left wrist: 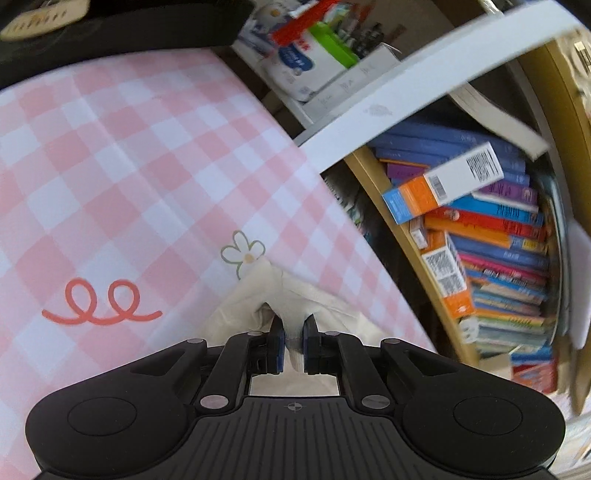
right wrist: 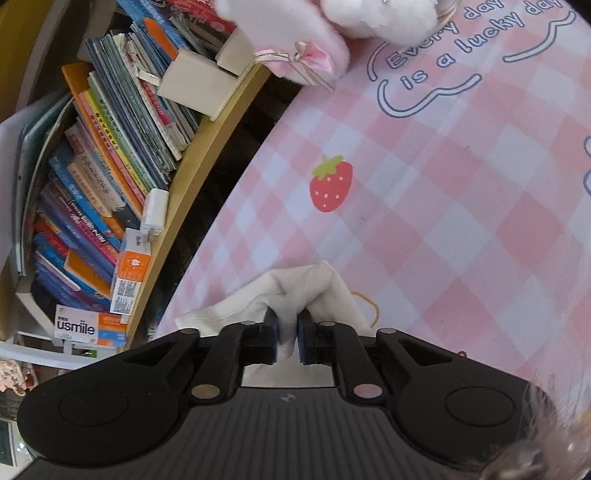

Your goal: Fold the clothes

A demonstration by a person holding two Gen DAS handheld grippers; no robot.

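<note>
A cream-white garment [left wrist: 255, 295] lies bunched on the pink checked tablecloth [left wrist: 129, 166], near the table's right edge in the left wrist view. My left gripper [left wrist: 293, 325] is shut on a fold of it, with cloth pinched between the blue pads. In the right wrist view the same white garment [right wrist: 306, 284] rests near the table's left edge. My right gripper [right wrist: 287, 319] is shut on another fold of it. Most of the garment is hidden beneath both grippers.
A bookshelf with stacked books [left wrist: 498, 240] and boxes stands beside the table, with its books [right wrist: 103, 166] also in the right wrist view. A pink plush toy [right wrist: 332, 33] sits at the far table edge. A dark object [left wrist: 122, 33] lies at the far end.
</note>
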